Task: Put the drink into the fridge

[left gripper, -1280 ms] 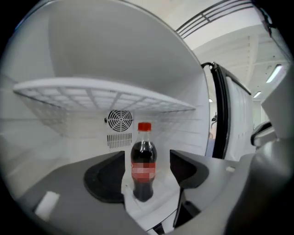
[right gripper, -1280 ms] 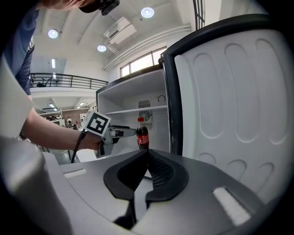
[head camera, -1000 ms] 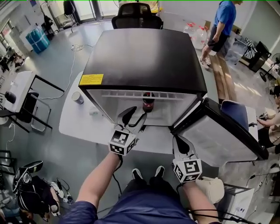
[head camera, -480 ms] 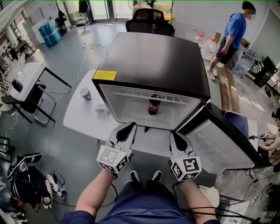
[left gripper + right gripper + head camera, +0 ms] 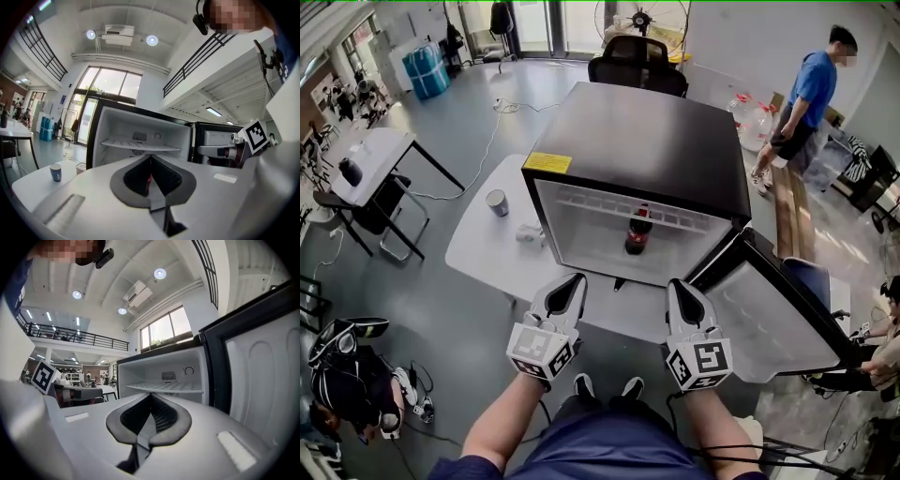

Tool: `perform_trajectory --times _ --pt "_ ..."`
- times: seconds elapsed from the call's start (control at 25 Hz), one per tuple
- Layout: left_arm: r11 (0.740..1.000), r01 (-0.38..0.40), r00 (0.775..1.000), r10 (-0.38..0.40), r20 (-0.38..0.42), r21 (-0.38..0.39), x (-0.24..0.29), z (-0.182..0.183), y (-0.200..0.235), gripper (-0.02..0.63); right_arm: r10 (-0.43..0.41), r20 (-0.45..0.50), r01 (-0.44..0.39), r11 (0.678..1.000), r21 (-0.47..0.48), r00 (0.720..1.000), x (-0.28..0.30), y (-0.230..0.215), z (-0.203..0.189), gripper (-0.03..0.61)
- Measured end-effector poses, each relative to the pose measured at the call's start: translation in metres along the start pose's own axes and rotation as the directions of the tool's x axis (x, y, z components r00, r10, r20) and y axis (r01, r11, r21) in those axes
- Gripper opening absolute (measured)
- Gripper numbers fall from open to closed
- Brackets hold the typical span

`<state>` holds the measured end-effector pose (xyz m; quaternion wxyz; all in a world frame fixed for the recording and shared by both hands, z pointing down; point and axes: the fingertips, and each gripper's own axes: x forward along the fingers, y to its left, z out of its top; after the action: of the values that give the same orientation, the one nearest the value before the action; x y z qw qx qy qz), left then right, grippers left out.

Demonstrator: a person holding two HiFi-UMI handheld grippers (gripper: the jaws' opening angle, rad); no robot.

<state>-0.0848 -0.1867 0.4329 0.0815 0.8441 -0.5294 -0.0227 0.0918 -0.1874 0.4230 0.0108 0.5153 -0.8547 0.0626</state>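
2 tongs clenched empty: left gripper (image 5: 566, 287), right gripper (image 5: 685, 292). Door (image 5: 773, 323) hangs open (slammed hard, it could topple the bottle (image 5: 637, 232) inside).

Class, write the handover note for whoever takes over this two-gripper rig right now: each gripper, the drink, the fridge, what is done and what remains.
Left gripper: jaws shut, empty, in front of the fridge.
Right gripper: jaws shut, empty, beside the open door.
Dark cola bottle with a red label: upright inside the black fridge with a white interior, below its wire shelf, touched by neither gripper.
Fridge door: swung wide open to the right.
Done: the drink is in the fridge.
Left: probably only closing the door; the right gripper is nearer to it.
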Motion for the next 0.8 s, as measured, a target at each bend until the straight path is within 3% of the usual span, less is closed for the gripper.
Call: perform_trajectory --times 0.24,0.8 --pt "0.999 0.001 1.0 0.0 0.027 -0.043 -0.007 0.011 -0.005 0.006 0.007 0.036 -0.006 1.0 -0.021 0.999 -0.009 0.002 0.016 0.006" --pt "0.999 0.01 0.999 -0.008 0.035 -0.045 -0.005 0.019 -0.018 0.006 0.046 0.054 -0.044 0.999 -0.025 0.997 -0.014 0.006 0.02 0.006"
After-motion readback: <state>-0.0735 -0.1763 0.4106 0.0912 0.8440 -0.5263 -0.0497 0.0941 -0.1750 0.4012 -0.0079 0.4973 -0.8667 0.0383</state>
